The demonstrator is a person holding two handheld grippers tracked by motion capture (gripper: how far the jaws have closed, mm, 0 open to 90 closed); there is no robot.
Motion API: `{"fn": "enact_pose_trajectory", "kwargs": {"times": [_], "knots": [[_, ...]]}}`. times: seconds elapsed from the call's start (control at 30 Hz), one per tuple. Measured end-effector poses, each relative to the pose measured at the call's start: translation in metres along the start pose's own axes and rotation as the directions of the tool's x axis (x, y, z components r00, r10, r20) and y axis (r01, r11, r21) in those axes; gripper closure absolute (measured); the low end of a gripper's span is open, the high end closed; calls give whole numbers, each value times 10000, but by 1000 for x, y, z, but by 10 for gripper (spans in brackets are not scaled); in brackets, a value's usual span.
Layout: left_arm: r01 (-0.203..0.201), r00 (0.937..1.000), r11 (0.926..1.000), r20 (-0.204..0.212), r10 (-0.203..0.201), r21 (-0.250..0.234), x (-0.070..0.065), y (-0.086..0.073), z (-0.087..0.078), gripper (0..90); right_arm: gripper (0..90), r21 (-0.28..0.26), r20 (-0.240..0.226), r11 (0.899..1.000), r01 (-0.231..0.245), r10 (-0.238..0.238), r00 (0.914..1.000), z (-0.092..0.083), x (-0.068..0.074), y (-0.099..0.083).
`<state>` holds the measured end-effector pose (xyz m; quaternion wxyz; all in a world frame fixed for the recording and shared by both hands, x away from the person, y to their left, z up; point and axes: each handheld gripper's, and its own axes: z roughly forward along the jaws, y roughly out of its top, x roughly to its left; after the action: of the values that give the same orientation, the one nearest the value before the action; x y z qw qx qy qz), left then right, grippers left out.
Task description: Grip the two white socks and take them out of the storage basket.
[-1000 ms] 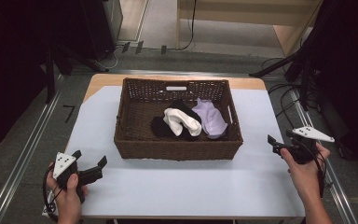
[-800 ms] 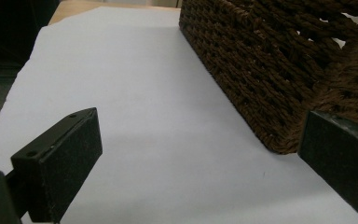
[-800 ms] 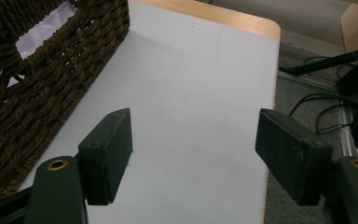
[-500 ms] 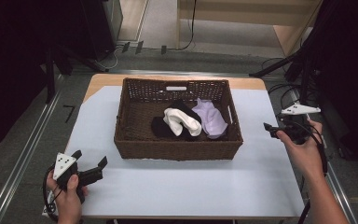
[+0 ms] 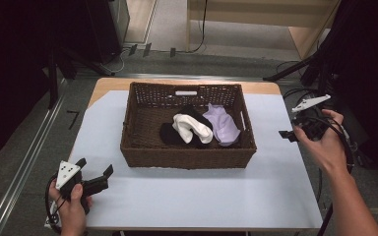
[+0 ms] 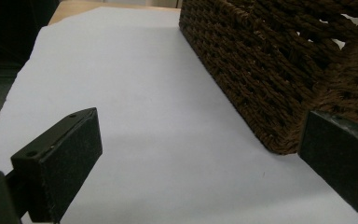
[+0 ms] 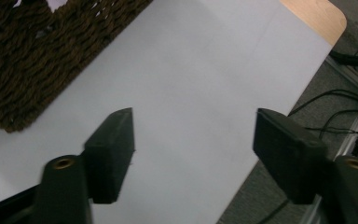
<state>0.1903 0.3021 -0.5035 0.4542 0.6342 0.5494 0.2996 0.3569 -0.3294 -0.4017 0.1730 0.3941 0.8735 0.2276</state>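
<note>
A brown wicker basket (image 5: 187,157) stands in the middle of the white-covered table (image 5: 275,196). Inside lie a white sock (image 5: 192,127), a black sock (image 5: 170,133) and a lavender cloth (image 5: 221,123). My left gripper (image 5: 96,168) is held low at the table's front left corner, open and holding nothing. In the left gripper view, the left gripper (image 6: 198,135) points along the basket (image 6: 270,70) wall. My right gripper (image 5: 291,128) hovers at the table's right edge, level with the basket. It is open and holding nothing, and the right gripper (image 7: 193,135) looks down on bare table beside the basket (image 7: 37,56) corner.
The table's wooden top (image 5: 261,87) shows along the far edge, past the white sheet. Cables (image 7: 349,112) lie on the floor off the right side. A metal rail (image 5: 24,162) runs along the floor at the left. Dark stands and equipment (image 5: 103,29) ring the table.
My right gripper has risen and moved away from me along the table's right edge, now level with the basket. The left gripper has barely moved.
</note>
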Motion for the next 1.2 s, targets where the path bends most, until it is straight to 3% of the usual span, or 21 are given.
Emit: {"fn": "enact_pose_trajectory", "kwargs": {"times": [0.07, 0.13, 0.23, 0.33, 0.43, 0.57, 0.63, 0.73, 0.87, 1.0, 1.1, 1.13, 1.2], "knots": [[12, 10000, 10000, -4, -12, 6, 0, 0, 0, 4, 234, 164, 31, 9998, 130, -130, 9999, 0, 2, 3], [-19, 10000, 10000, -21, 19, 65, 0, 0, 1, 4, 181, 602, -95, 9945, 853, -848, 9963, 0, 5, 8], [-50, 10000, 10000, -5, 50, 69, 0, 0, 1, 4, 194, 1226, -243, 9811, 1497, -1478, 9887, 0, 6, 16], [-44, 10000, 10000, 3, 44, 60, -1, 0, 1, 4, 204, 1567, -894, 9708, 1818, -1693, 9815, 1, 4, 23], [-50, 10000, 10000, -3, 50, 36, -1, 0, 1, 4, 144, 2071, -1482, 9514, 2279, -1998, 9686, 4, 5, 30], [-100, 9999, 9999, -9, 100, 61, -1, 0, 1, 4, 144, 2029, -1516, 9439, 2607, -2327, 9607, 3, 6, 35], [-107, 9999, 9999, -6, 107, 65, -1, 0, 1, 4, 144, 1784, -1715, 9479, 2641, -2343, 9569, 1, 7, 38], [-120, 9999, 9999, -16, 120, 62, -1, 0, 0, 4, 145, 1663, -1803, 9455, 2799, -2500, 9513, -2, 9, 45], [-141, 9999, 9999, -8, 141, 64, -2, 0, 1, 4, 146, 1741, -1880, 9358, 3065, -2740, 9432, -5, 15, 56], [-156, 9999, 9999, 11, 156, 73, -2, 0, 0, 4, 157, 1521, -1946, 9355, 3189, -2879, 9377, -12, 23, 68], [-176, 9998, 9998, 19, 176, 83, -2, 0, 0, 4, 157, 1414, -2081, 9315, 3351, -3030, 9300, -16, 29, 76], [-190, 9998, 9998, 14, 190, 81, -2, 0, 0, 4, 157, 1387, -2196, 9252, 3533, -3191, 9219, -17, 32, 81], [-189, 9998, 9998, 23, 189, 79, -2, 0, 0, 4, 156, 1394, -2271, 9238, 3566, -3207, 9195, -17, 35, 83]]}}
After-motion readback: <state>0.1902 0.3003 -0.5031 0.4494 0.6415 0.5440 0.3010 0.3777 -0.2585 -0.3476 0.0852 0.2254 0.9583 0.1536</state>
